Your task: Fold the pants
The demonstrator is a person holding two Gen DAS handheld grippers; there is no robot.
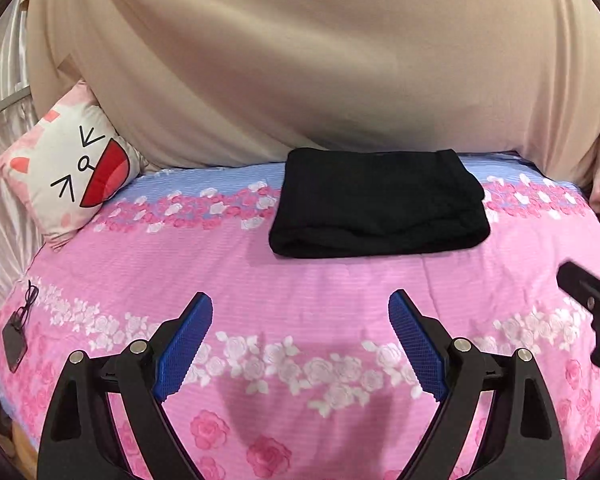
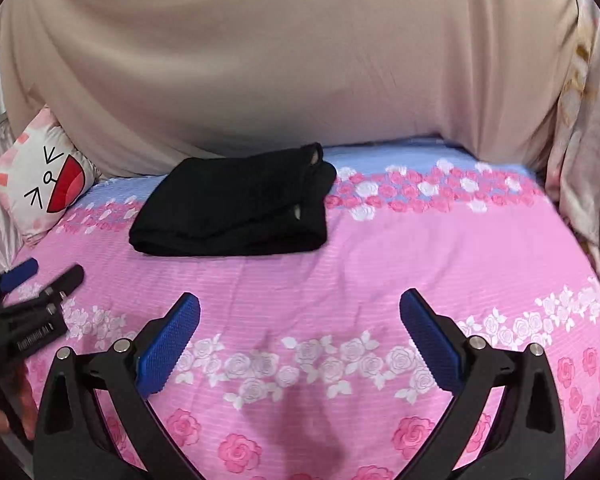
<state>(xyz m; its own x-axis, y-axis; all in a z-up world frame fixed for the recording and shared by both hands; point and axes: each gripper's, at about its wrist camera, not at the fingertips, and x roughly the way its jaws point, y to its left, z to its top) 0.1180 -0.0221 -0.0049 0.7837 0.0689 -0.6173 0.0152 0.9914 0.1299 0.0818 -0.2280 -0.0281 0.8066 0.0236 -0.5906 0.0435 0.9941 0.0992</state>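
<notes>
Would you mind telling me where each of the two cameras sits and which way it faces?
Left wrist view: sits on the left gripper, facing down across the floral bedspread at the folded black pants; its open blue-padded fingers show, the right gripper at the right edge.
Right wrist view: sits on the right gripper, facing the same way; its open fingers show, the left gripper at the left edge.
Both share the pants, bedspread, cat-face pillow and beige curtain.

Bare pink rose-print bedspread (image 1: 300,280) lies open in front of the folded black fabric pants (image 1: 380,208); beige draped fabric (image 1: 300,60) rises close behind them.
</notes>
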